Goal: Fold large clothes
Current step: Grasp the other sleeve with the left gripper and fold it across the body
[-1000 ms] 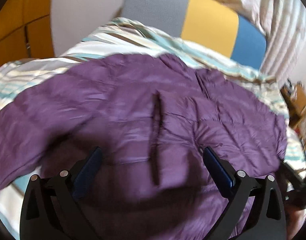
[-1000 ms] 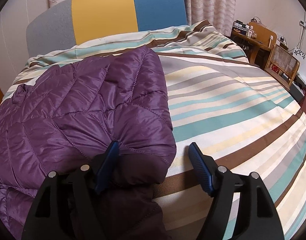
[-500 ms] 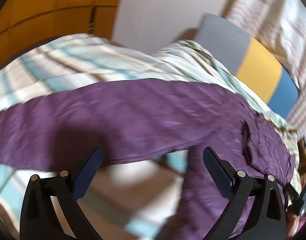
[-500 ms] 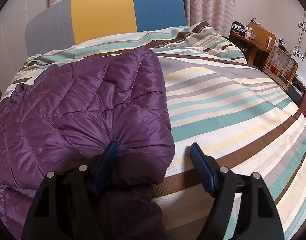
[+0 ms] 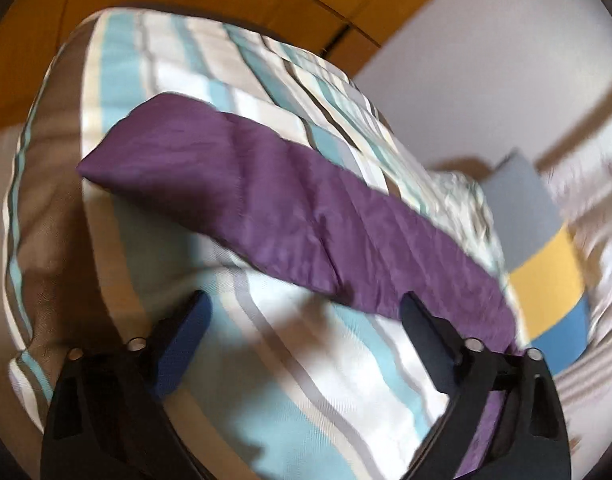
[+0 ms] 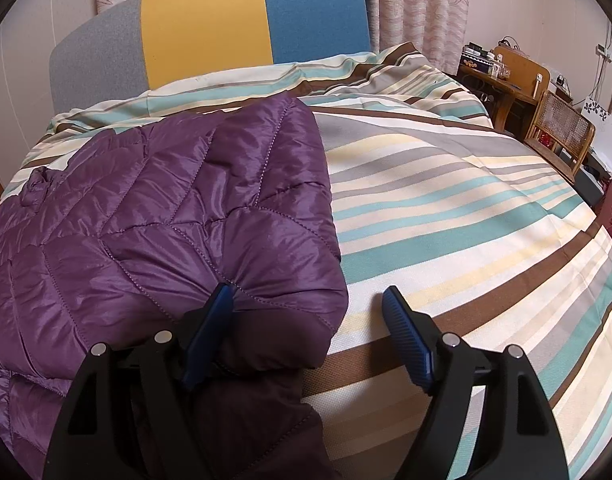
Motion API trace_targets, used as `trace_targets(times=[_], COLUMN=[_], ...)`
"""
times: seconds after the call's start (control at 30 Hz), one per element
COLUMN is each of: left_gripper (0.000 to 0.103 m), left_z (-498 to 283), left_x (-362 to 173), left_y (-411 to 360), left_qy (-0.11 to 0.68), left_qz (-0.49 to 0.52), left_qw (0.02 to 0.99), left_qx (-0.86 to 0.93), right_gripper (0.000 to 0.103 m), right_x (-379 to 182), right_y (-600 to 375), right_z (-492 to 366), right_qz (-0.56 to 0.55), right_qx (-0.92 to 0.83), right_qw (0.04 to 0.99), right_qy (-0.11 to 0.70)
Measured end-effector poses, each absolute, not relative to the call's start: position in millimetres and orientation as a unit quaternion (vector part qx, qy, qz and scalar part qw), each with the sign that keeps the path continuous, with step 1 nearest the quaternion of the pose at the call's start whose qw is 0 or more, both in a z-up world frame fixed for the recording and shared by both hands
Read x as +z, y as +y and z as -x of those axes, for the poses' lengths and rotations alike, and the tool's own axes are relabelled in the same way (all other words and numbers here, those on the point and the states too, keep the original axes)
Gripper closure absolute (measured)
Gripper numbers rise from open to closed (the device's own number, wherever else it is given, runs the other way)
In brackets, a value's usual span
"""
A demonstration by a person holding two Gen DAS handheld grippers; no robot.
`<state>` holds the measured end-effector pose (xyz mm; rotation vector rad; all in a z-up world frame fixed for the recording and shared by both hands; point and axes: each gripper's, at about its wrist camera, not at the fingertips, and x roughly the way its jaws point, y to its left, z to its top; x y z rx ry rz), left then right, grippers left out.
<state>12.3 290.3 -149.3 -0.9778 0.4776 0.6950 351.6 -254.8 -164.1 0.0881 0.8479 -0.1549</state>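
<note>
Swung sideways since a second ago, the left gripper (image 5: 301, 320) is seen closing slightly, still spread, nothing between, just below the purple jacket's (image 5: 289, 216) sleeve on the striped bedcover (image 5: 306, 380). Right view: the right gripper (image 6: 306, 312) is unmoved, spread, over the jacket's corner, left pad touching.

No text, label, brand, number or sign is showing clearly enough to read in either view. The small boxes and bottles on the wooden desk (image 6: 502, 76) are appearing too small to make out any print, and the left wrist view is blurring whatever lies in it.
</note>
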Motion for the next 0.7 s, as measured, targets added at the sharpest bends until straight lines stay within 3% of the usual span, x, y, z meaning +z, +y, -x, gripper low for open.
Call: trace_targets(times=[0.2, 0.27, 0.37, 0.43, 0.5, 0.6, 0.7], left_gripper=[0.011, 0.016, 0.034, 0.056, 0.066, 0.073, 0.073], left_z=[-17.1, -17.2, -21.3, -24.0, -30.1, -45.3, -63.6], left_x=[-149.6, -148.8, -150.0, -149.7, -147.3, -132.2, -109.4], left_y=[317.9, 325.9, 342.2, 350.6, 354.3, 349.6, 335.5], left_qy=[0.187, 0.183, 0.179, 0.182, 0.190, 0.184, 0.172], left_qz=[0.498, 0.500, 0.501, 0.495, 0.482, 0.454, 0.410], left_qw=[0.771, 0.764, 0.754, 0.747, 0.748, 0.763, 0.791], left_qx=[0.350, 0.363, 0.386, 0.404, 0.416, 0.422, 0.420], right_gripper=[0.025, 0.025, 0.024, 0.024, 0.024, 0.024, 0.024], right_x=[-164.0, -163.9, -163.7, -163.6, -163.9, -163.8, -163.7], right_y=[-255.1, -254.9, -255.3, -255.4, -255.0, -255.3, -254.9], right_z=[-350.8, -351.0, -350.7, -350.7, -350.8, -350.7, -350.7], right_qz=[-0.039, -0.039, -0.039, -0.039, -0.039, -0.040, -0.039], right_qx=[-0.080, -0.080, -0.080, -0.080, -0.080, -0.079, -0.080], right_qw=[0.907, 0.907, 0.907, 0.907, 0.907, 0.907, 0.907], right_qy=[0.411, 0.411, 0.411, 0.411, 0.411, 0.411, 0.411])
